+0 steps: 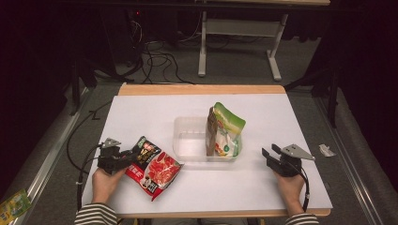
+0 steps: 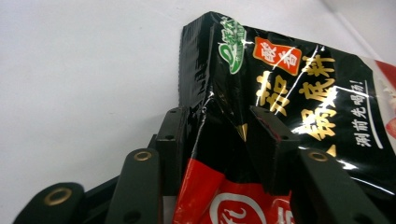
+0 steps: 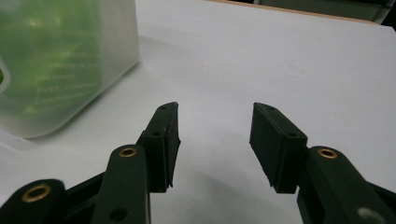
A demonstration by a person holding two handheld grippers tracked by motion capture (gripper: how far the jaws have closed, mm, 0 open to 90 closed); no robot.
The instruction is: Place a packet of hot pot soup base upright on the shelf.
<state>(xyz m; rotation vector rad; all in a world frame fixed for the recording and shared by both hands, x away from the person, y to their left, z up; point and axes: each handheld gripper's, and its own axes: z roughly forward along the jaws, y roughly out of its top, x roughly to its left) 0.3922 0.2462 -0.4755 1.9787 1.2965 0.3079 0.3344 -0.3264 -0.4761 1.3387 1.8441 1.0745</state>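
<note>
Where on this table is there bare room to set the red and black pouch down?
Free: the white tabletop behind the red and black pouch, and the front strip between it and the right gripper. Crowded: the right half of the clear bin, beside the green pouch.

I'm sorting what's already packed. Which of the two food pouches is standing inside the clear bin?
The green-topped pouch: it stands upright in the clear bin. The red-and-black pouch lies flat on the table, its edge between the left gripper jaws.
</note>
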